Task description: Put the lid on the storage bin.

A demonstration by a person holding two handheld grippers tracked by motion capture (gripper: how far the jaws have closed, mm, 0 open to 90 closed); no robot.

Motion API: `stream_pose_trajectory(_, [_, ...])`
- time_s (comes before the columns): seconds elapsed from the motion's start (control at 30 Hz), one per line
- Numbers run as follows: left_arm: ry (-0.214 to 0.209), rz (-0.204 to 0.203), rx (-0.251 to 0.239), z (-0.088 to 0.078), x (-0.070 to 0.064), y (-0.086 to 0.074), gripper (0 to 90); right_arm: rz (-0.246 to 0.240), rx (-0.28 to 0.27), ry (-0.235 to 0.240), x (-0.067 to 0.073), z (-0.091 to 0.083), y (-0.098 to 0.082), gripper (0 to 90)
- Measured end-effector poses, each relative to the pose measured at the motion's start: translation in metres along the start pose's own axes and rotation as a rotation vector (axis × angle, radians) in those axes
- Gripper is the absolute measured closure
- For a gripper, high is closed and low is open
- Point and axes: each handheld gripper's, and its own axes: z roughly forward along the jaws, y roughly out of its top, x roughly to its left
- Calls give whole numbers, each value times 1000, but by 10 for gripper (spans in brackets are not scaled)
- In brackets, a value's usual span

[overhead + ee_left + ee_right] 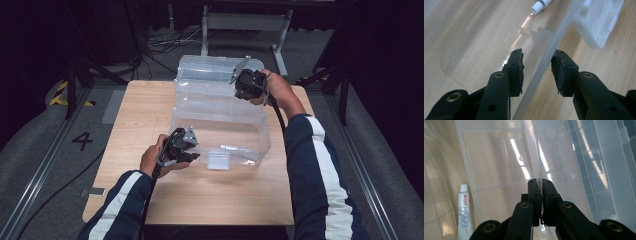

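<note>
A clear plastic storage box (260,135) stands in the middle of the wooden table (145,110), its lid (215,67) tilted up at the back. My left gripper (194,152) is at the box's front left; its jaws (536,67) straddle the rim (541,68) and stand open, with a gap at the pads. At the lid's right edge, the right gripper (246,85) is shut on the thin clear lid edge (536,150). A white tube (464,212) lies on the box floor, and the left gripper view catches its cap end (541,5).
A clear latch (218,161) hangs at the box's front wall, close by in the left gripper view (599,22). Bare table lies left of and in front of the box. Beyond the table are a metal frame (245,22) and floor cables (165,42).
</note>
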Motion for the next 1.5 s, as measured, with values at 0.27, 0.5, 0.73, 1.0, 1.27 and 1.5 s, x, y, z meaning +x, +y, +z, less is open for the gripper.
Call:
stream_pose_trajectory(0.27, [7,-5,-12,0,-1,-1,606,-25,6,-25,13,-7,0,874])
stream_pose_trajectory(0.5, [14,-2,-14,0,-1,-1,601,-31,-13,-26,22,-13,-3,874])
stream_pose_trajectory(0.73, [17,-3,-18,1,-2,-1,597,-50,-11,-34,31,-17,-4,874])
stream_pose_trajectory(1.0, [22,-6,-22,1,-3,-1,591,-56,-25,-43,37,-19,-8,868])
stream_pose_trajectory(1.27, [26,-8,-25,1,-3,-1,586,-58,-37,-49,42,-20,-9,862])
stream_pose_trajectory(1.5, [29,-8,-25,1,-3,-1,583,-55,-62,-68,48,-21,-13,858])
